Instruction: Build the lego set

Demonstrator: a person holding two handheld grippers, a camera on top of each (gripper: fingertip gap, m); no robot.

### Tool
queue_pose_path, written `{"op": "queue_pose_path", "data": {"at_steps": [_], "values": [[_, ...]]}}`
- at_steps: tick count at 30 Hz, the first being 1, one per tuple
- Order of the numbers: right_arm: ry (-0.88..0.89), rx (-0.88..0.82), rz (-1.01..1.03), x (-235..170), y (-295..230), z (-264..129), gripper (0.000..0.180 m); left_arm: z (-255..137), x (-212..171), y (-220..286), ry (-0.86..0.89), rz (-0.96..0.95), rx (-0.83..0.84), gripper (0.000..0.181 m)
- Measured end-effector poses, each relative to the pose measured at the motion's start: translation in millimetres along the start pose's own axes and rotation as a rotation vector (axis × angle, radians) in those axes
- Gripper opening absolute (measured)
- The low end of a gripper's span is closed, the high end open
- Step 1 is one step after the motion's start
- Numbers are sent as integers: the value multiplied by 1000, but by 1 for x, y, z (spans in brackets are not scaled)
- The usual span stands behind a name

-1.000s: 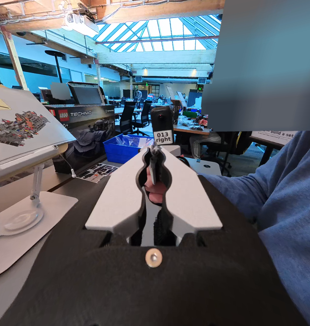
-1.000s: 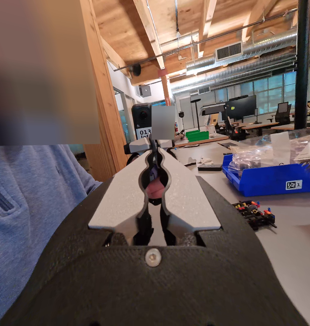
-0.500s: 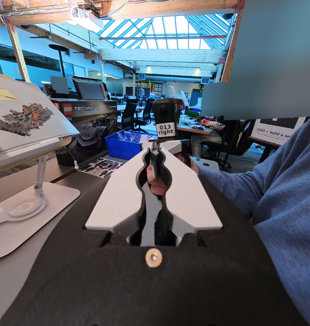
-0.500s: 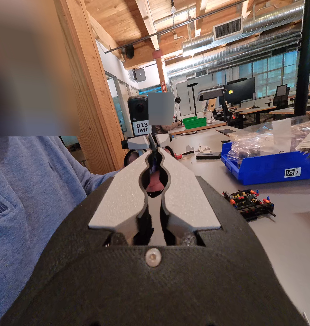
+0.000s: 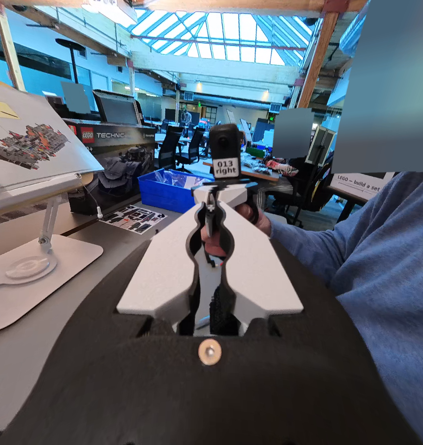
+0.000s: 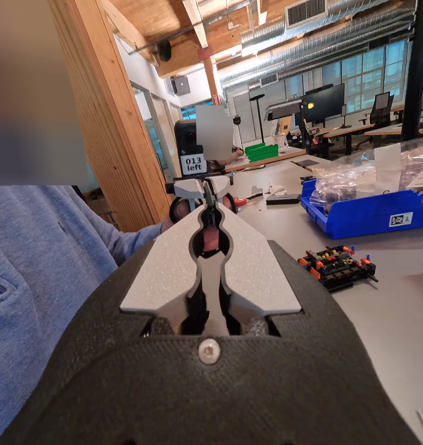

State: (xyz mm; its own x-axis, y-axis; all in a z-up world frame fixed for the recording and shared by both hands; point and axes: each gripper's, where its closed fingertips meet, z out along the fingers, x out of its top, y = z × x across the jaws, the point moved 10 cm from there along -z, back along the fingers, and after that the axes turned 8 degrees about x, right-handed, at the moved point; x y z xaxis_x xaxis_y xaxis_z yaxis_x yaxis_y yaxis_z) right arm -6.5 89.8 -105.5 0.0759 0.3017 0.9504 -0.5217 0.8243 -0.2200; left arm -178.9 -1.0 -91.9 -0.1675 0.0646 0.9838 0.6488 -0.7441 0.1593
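Observation:
My left gripper and right gripper are held tip to tip above the grey table. Both are shut on a small dark Lego piece that sits between their tips. It also shows in the right wrist view. I cannot tell if it is one piece or two joined. The right gripper faces me in the left wrist view, and the left gripper faces me in the right wrist view. A partly built black Lego assembly with red, orange and yellow parts lies on the table to the right.
A blue bin of bagged parts stands behind the assembly. The left wrist view shows an instruction booklet on a white stand, the Lego box, a sticker sheet and a blue bin. A blue sleeve is close by. Left and right tips are no more than a few centimetres apart. Left tips and right tips are each some 30 cm from the partly built black Lego assembly.
Both grippers stay shut and tip to tip. Each has drawn back slightly, so the opposite gripper's white fingers and the holding hand show more fully now.

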Motion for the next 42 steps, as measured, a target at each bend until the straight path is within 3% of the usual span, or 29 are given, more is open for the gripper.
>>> {"op": "queue_pose_path", "data": {"at_steps": [8, 13, 21, 30, 34, 42], "values": [[-308, -184, -261, 21, -16, 7, 10, 4, 15, -1, -167, 114, -20, 5], [-375, -188, -284, 27, -19, 10, 3, 7, 23, -2, -224, 149, -32, 5], [-224, -134, -153, 26, -9, 8, 0, 8, 25, -14, -156, 40, -79, 6], [84, -70, 40, 25, 20, 3, 0, 6, 26, -38, 33, -115, -94, 14], [185, -46, 104, 23, 31, -1, 0, 6, 19, -41, 40, -131, -78, 16], [244, -11, 149, 19, 38, -1, 0, 22, 5, -40, 31, -153, -66, 18]]}}
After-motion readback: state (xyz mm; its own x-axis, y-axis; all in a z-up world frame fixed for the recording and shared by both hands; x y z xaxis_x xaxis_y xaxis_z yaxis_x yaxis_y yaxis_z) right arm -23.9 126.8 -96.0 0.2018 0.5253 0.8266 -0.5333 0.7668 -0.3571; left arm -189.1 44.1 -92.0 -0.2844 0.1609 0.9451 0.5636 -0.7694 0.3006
